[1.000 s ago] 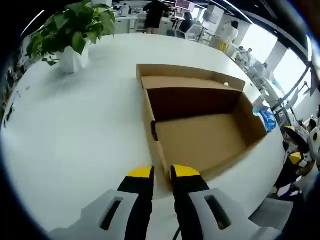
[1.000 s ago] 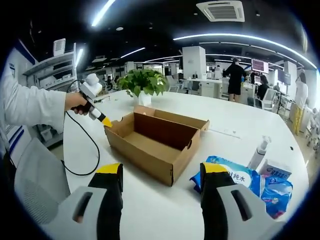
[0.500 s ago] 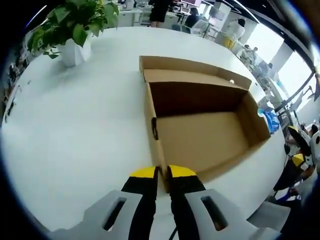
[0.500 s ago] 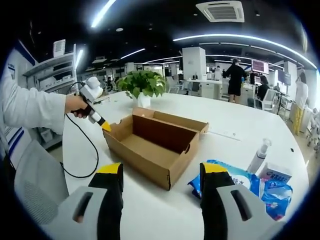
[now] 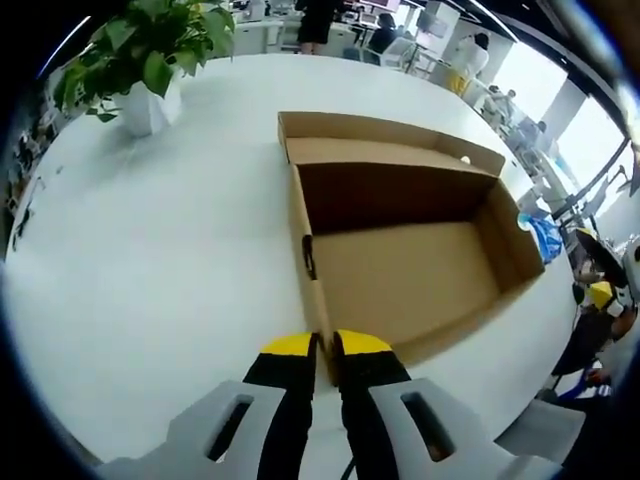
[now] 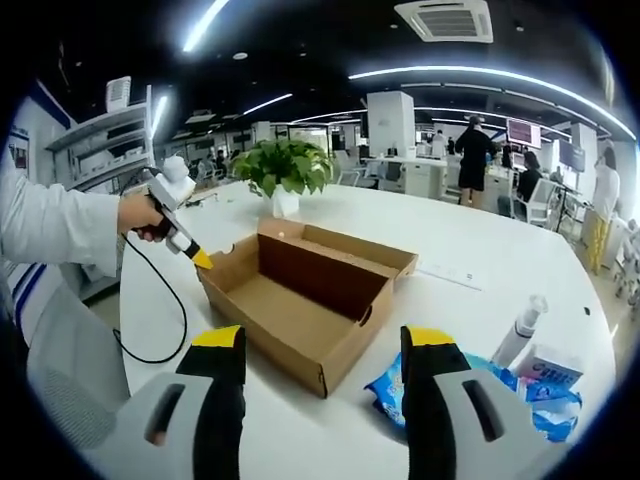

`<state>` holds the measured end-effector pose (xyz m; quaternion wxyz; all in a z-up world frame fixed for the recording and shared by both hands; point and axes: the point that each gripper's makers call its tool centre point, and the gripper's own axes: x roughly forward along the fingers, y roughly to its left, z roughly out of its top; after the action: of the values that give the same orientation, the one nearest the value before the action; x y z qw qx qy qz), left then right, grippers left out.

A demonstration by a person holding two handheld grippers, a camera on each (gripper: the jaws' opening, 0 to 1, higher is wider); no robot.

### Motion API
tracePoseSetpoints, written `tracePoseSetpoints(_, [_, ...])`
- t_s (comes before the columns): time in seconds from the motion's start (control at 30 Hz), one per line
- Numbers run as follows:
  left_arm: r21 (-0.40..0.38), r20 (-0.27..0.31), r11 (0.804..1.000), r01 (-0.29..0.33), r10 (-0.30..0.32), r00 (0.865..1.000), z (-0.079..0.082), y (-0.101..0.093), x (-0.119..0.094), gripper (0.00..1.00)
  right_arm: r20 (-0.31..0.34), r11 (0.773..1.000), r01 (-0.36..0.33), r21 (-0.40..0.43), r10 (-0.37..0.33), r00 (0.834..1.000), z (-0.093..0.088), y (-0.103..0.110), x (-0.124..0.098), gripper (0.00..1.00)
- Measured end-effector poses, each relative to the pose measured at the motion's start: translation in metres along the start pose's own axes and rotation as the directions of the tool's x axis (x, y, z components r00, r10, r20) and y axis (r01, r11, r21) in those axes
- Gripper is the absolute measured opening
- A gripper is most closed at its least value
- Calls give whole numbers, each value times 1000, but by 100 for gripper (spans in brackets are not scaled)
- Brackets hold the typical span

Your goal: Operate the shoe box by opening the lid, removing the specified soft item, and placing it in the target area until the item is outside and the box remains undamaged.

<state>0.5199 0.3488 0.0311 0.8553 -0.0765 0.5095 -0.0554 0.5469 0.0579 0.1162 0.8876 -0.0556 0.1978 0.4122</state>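
Observation:
An open brown cardboard shoe box [image 5: 400,270] [image 6: 300,310] lies on the white round table [image 5: 150,260], its inside bare, its lid folded back at the far side. My left gripper [image 5: 325,348] is shut on the box's near corner wall; the right gripper view shows it [image 6: 198,260] in a person's hand at the box's left corner. My right gripper [image 6: 325,345] stands open above the table in front of the box, holding nothing. A blue soft packet [image 6: 400,390] lies on the table between its fingers and the box.
A potted green plant [image 5: 140,60] [image 6: 285,175] stands beyond the box. A spray bottle [image 6: 520,330] and small packets [image 6: 545,385] lie at the right. A black cable [image 6: 150,320] hangs from the left gripper. People stand far off in the office.
The left gripper closed onto the box's corner wall and keeps its hold. In the right gripper view the box has swung slightly left and nearer; the blue packet sits lower.

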Motion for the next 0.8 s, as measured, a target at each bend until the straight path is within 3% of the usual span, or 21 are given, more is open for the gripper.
tracePoseSetpoints(0.3, [10, -8, 1000, -7, 7, 1000, -1, -1, 0, 5, -13, 999, 16, 32, -15, 1000, 16, -25, 17, 59])
tracePoseSetpoints(0.5, [22, -18, 1000, -15, 15, 1000, -1, 0, 0, 5, -44, 1000, 25, 9, -24, 999, 24, -41, 30, 58])
tracePoseSetpoints(0.8, [39, -27, 999, -25, 26, 999, 1, 2, 1, 4, -47, 999, 27, 27, -25, 999, 43, -53, 49, 58])
